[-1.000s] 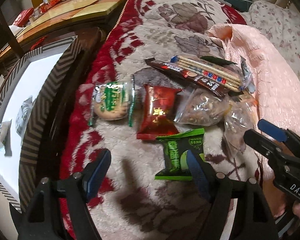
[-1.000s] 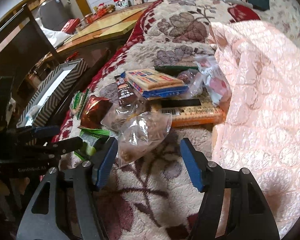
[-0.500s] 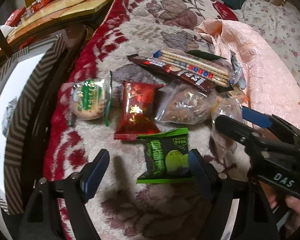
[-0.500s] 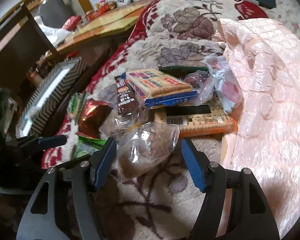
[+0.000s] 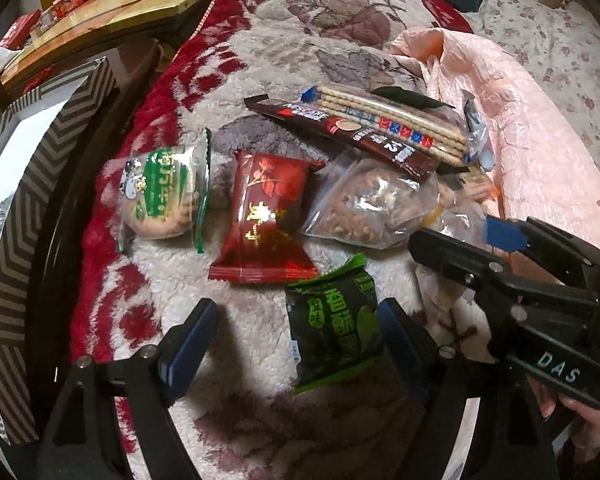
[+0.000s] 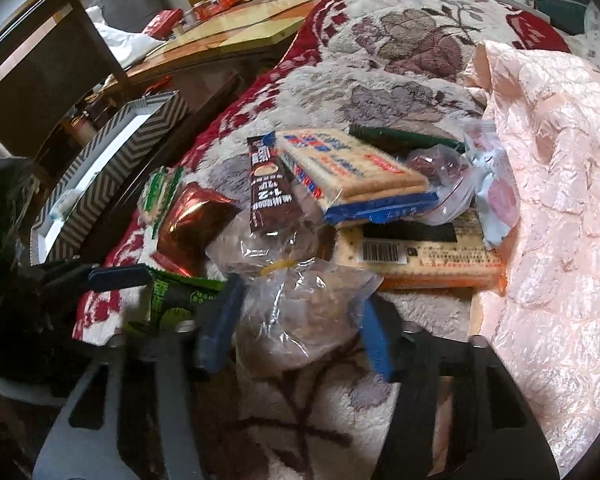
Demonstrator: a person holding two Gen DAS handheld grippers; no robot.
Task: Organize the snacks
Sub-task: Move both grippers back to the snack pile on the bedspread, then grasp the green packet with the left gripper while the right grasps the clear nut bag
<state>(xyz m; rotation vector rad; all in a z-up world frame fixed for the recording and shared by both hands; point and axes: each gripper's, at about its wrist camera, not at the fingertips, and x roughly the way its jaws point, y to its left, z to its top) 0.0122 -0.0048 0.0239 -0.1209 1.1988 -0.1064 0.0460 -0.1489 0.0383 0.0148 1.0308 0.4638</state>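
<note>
**Both grippers spread over the snack pile on the blanket**

Left wrist view: your left gripper [image 5: 292,348] is spread wide just above the blanket [image 5: 340,32]. The green packet [image 5: 334,334] lies between its fingers, against the right one. Past it, the red packet [image 5: 266,216] sits beside the cookie [image 5: 162,196], which is nearest the blanket's left edge. A nut bag [image 5: 372,208] lies right of the red packet, with a brown stick [image 5: 344,132] and a cracker pack [image 5: 392,120] behind. Your right gripper [image 5: 460,236] reaches in from the right.

Right wrist view: your right gripper [image 6: 296,332] is open around a clear bag [image 6: 300,312], its fingers either side; I cannot tell whether they touch it. An orange box [image 6: 420,260] lies behind, under the crackers [image 6: 352,168]. The striped box [image 6: 112,160] stands off the blanket's left edge.
</note>
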